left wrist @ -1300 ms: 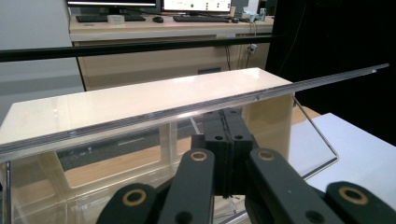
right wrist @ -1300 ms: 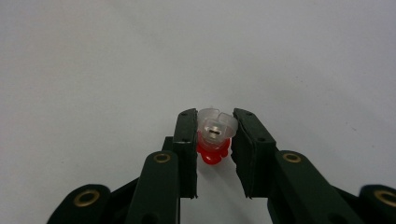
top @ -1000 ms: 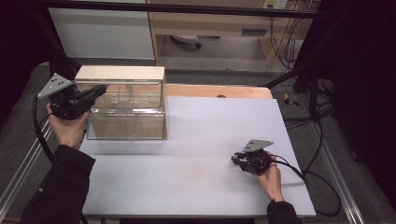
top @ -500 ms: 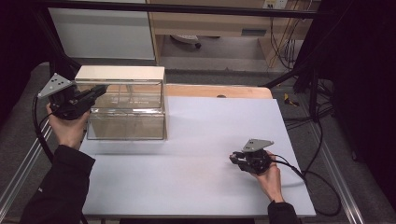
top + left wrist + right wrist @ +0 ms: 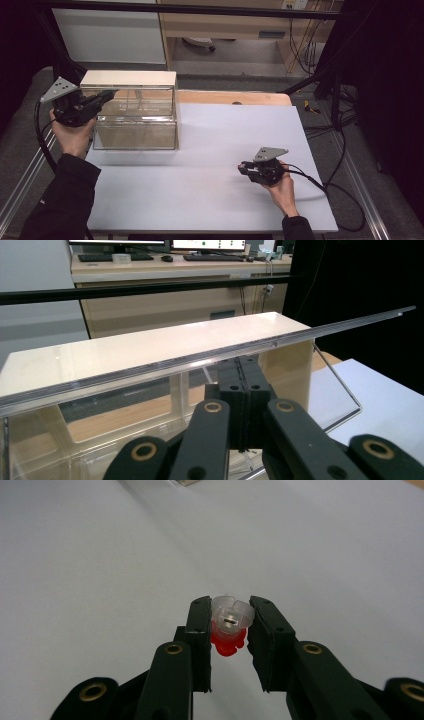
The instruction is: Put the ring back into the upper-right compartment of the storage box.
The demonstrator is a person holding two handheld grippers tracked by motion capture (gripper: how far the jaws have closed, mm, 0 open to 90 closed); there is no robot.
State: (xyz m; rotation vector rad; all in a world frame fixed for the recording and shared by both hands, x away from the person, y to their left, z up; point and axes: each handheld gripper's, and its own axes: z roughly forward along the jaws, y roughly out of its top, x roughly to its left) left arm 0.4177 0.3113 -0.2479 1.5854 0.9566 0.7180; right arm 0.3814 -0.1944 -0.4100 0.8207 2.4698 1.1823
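Right gripper [image 5: 229, 625]: we are clamping a small clear-and-red plastic piece [image 5: 229, 624] just above the white table [image 5: 210, 150].
Left gripper [image 5: 239, 390]: we are pinching the clear acrylic box's [image 5: 135, 117] thin lid edge [image 5: 200, 362].
Slip risk: the rounded piece is sitting near the pad tips, so it could pop out.
Lid risk: a narrow pinch could let the lid drop.

The high view is dim at its edges: the left and right sides fall into near black, while the white surface [image 5: 210, 150] in the middle is evenly lit from above, with only soft, faint shadows under the hands. The picture is a little grainy. In the left gripper view the clear box [image 5: 150, 365] catches pale reflections along its top edge, and the near jaws are slightly soft. In the right gripper view the surface looks bright and flat; the far part is out of focus.
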